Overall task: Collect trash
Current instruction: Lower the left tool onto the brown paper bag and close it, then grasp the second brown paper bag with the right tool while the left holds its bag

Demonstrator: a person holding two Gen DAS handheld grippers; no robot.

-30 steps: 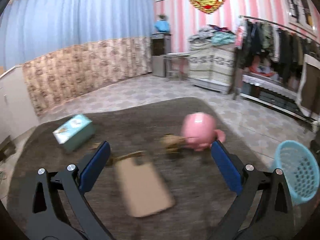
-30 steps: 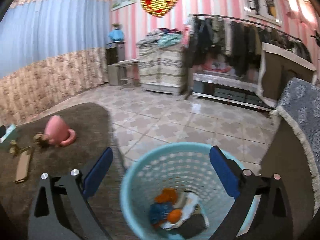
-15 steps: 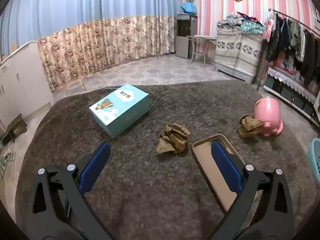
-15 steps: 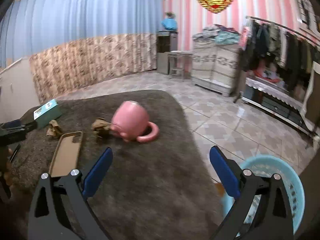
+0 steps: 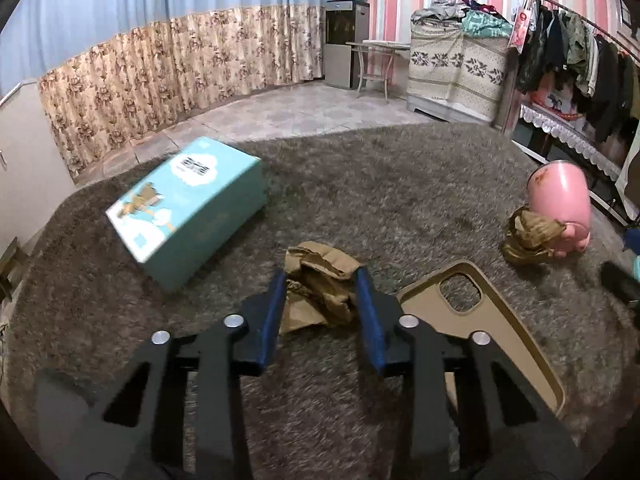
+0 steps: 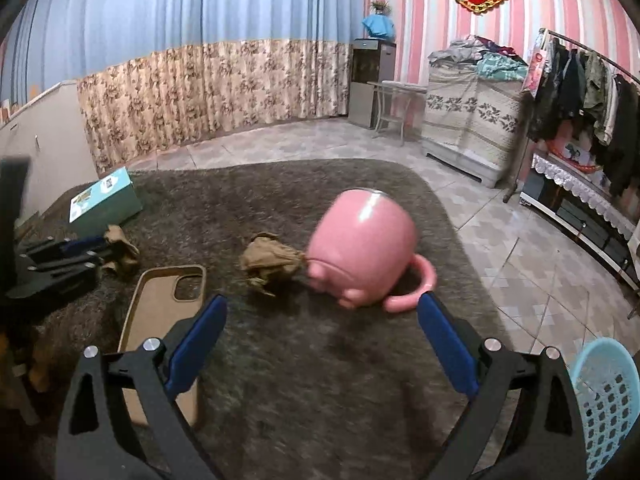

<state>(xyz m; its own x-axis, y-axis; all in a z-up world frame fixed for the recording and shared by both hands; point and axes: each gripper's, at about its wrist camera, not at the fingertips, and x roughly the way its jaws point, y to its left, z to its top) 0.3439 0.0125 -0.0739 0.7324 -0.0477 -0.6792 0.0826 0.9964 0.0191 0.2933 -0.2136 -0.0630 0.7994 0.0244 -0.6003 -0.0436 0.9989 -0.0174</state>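
Note:
A crumpled brown paper wad lies on the grey-brown carpet. My left gripper has its jaws closing on this wad, and both blue pads touch its sides. From the right wrist view the same left gripper and wad show at the far left. A second paper wad rests against a tipped pink mug. My right gripper stands open just short of the mug, with nothing between its fingers.
A tan phone case lies on the carpet right of the left gripper. A teal box sits to the far left. A light blue basket stands on the tiled floor at the lower right. Clothes racks line the right wall.
My left gripper came down over the nearer paper wad and its jaws narrowed from wide open onto it. My right gripper swung away from the basket toward the mug and second wad.

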